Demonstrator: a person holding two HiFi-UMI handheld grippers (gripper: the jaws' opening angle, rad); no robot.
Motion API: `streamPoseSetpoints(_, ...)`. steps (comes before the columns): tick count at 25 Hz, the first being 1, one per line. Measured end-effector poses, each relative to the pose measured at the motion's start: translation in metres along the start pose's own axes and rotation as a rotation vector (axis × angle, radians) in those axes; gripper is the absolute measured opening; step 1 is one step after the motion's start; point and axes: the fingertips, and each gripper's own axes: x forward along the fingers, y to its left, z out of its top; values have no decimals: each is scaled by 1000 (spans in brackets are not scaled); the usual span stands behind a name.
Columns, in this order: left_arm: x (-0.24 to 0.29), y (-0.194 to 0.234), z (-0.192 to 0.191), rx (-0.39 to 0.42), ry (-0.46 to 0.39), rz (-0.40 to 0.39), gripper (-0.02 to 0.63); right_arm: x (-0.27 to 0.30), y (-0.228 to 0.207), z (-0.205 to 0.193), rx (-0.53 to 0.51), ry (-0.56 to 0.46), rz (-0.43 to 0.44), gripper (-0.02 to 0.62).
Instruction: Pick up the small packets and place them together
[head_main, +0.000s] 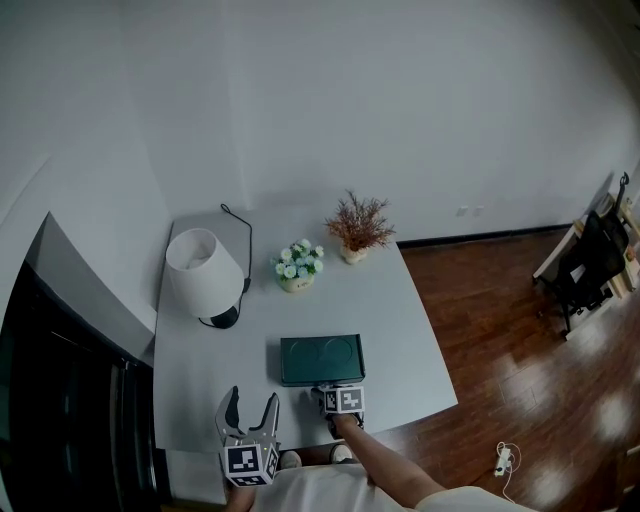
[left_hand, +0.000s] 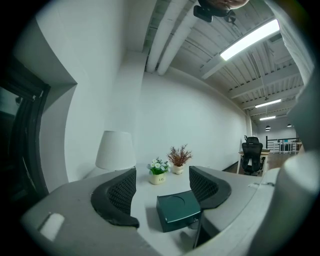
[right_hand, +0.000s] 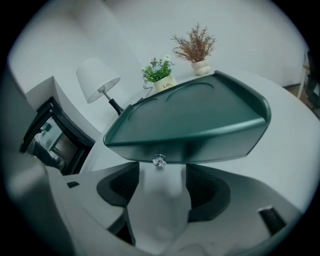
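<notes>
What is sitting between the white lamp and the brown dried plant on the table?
A pot of white flowers sits between the lamp and the brown plant. The head view shows this best, from above.

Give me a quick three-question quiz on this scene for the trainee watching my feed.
1. True or false: the left gripper grips the green box.
2. What is between the right gripper's jaws?
3. Potted plants on the table: A one, B two, C four?
Key: 1 false, its jaws stand apart round nothing; the green box lies on the table. 2 a white packet, pinched. 3 B.
</notes>
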Motion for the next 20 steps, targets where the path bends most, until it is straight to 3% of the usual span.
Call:
streamPoseSetpoints(4, -2, -2, -2, -13, 0, -1, 318, 3, -5, 4, 93, -12, -2, 285)
streamPoseSetpoints(5, -3, -3, -2, -19, 1, -1, 318, 4, -5, 6, 111, -12, 9, 176)
streamPoseSetpoints(10, -4, -6, -4, -19, 3, -11, 318, 8, 1, 9, 78, 10, 27, 132)
streamPoseSetpoints(11, -4, -5, -4, -19, 4, -11, 318, 7, 3, 8, 57, 12, 27, 86)
streamPoseSetpoints(16, -3, -4, -6, -26, 6, -14, 318, -4, 9, -9, 25, 48, 39, 86)
streamPoseSetpoints(20, -1, -5, -11, -32, 23, -28, 318, -17, 17, -47, 27, 106, 67, 86)
